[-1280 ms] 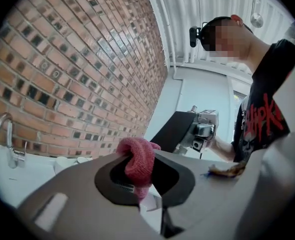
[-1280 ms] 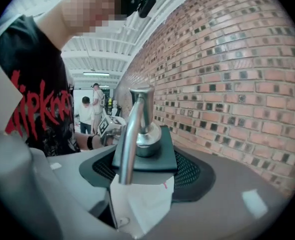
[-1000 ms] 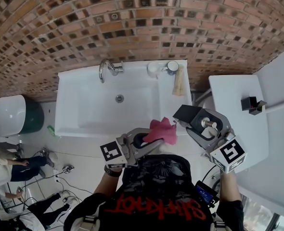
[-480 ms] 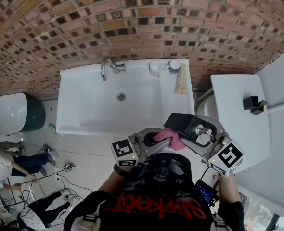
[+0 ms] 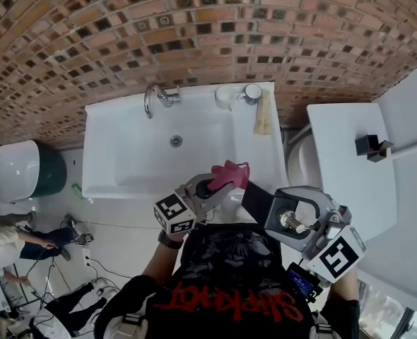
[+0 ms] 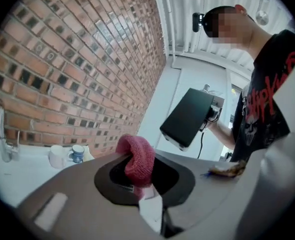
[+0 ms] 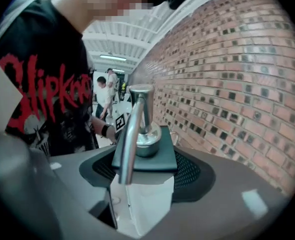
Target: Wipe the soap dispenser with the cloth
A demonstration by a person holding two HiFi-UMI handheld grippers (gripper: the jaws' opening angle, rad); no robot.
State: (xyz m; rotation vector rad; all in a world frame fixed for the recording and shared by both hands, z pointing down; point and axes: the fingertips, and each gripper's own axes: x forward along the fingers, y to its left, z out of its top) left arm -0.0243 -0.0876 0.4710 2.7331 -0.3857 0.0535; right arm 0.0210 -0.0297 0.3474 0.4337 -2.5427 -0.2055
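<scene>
I have the left gripper pointing level over the sink's front rim, jaws clamped on the pink cloth. My right gripper tilts downward, jaws wide and gripping the soap dispenser just beside the cloth.

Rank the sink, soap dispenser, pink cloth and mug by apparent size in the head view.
1. sink
2. soap dispenser, partly hidden and nearer the camera
3. pink cloth, looks much like the dispenser in size, so their order is unsure
4. mug
</scene>
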